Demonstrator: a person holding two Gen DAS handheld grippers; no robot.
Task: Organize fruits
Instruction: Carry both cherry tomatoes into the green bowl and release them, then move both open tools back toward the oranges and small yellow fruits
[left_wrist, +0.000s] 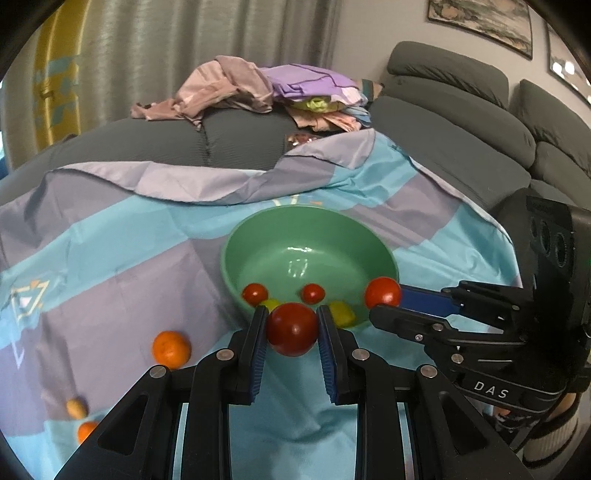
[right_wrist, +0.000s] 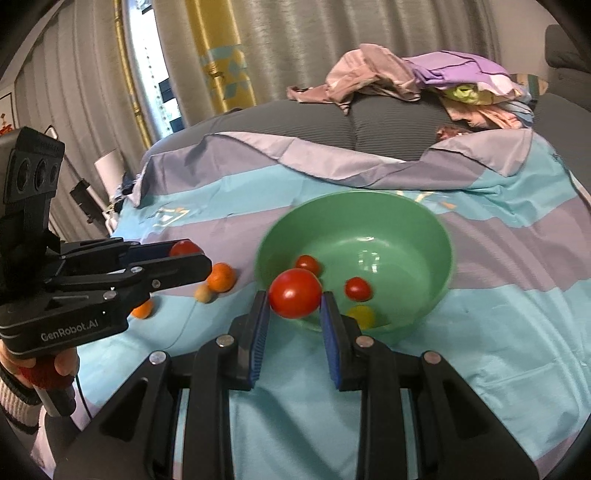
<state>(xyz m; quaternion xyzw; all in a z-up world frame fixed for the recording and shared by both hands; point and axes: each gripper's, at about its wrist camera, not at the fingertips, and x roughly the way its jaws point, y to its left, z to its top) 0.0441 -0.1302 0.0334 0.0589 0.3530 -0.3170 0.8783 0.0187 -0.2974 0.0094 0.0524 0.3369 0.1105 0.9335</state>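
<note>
A green bowl (left_wrist: 258, 236) (right_wrist: 424, 221) sits on a blue and lilac cloth and holds two small tomatoes (left_wrist: 255, 293) (right_wrist: 357, 288) and yellow fruit (left_wrist: 341, 314) (right_wrist: 362, 315). My left gripper (left_wrist: 291, 325) is shut on a red tomato (left_wrist: 291, 328) just before the bowl's near rim; it also shows in the right wrist view (right_wrist: 184, 254). My right gripper (right_wrist: 294, 306) is shut on a second red tomato (right_wrist: 294, 292) at the bowl's near left rim; it also shows in the left wrist view (left_wrist: 384, 299) with its tomato (left_wrist: 382, 292).
An orange (left_wrist: 171, 349) (right_wrist: 221, 277), a small tan fruit (left_wrist: 77, 407) (right_wrist: 204, 294) and another orange (left_wrist: 86, 431) (right_wrist: 143, 309) lie on the cloth left of the bowl. A pile of clothes (left_wrist: 258, 88) lies on the grey cushion behind. A grey sofa (left_wrist: 480, 122) stands to the right.
</note>
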